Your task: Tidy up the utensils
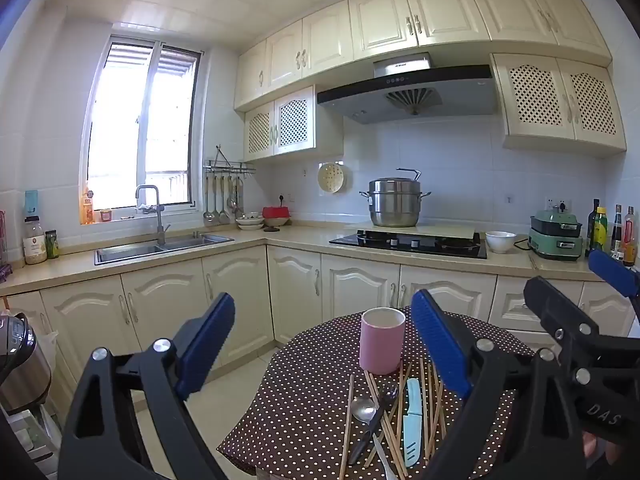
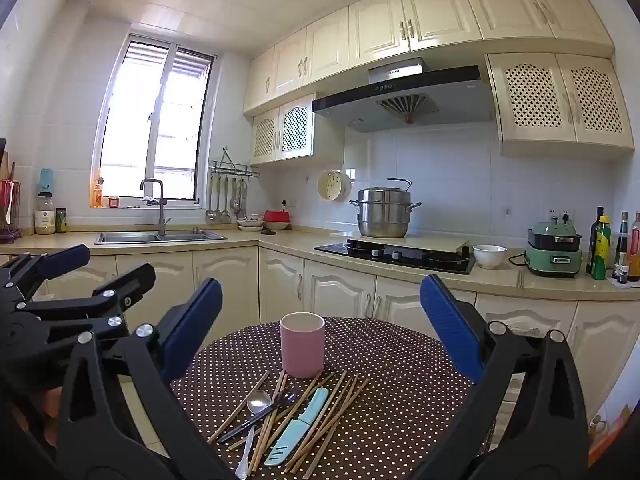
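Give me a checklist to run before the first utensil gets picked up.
1. Left gripper open, nothing between the jaws: ok.
2. Right gripper open, nothing held: ok.
3. Pink cup upright on the dotted tablecloth: ok.
4. Cup empty inside: cannot tell.
5. Chopsticks, spoon and blue knife lying separate: not ok, they overlap in a pile.
6. Utensils in front of cup, uncovered: ok.
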Demonstrator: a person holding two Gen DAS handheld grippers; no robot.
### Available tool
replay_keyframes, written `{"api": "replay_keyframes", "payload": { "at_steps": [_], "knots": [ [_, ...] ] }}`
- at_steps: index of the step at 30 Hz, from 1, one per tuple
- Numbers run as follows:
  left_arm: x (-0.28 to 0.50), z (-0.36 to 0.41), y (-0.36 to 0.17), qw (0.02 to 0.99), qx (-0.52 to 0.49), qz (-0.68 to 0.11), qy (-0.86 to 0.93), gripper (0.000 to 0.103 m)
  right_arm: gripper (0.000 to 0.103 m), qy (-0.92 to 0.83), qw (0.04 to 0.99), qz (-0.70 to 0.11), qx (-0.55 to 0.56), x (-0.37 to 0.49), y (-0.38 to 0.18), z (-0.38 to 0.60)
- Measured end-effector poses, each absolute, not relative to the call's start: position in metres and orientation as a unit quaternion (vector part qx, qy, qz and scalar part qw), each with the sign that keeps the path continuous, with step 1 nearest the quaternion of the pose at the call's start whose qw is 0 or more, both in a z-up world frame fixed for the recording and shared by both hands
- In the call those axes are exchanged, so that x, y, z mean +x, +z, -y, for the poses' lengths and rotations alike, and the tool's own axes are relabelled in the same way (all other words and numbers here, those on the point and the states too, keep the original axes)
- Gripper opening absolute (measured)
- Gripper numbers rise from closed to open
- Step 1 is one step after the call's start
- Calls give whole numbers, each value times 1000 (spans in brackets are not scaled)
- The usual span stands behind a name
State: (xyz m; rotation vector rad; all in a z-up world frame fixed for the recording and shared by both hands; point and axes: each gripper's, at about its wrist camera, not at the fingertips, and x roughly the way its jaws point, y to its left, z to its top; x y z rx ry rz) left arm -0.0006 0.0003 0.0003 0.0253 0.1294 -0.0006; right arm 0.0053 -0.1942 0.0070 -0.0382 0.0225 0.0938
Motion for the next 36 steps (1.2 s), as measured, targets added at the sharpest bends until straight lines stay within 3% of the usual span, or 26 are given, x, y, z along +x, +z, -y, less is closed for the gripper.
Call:
{"api": "replay_keyframes", "payload": {
  "at_steps": [36],
  "knots": [
    [0, 9, 0, 998, 14, -66, 0, 88, 97, 47, 999, -11, -14, 5, 3, 191]
  ]
}}
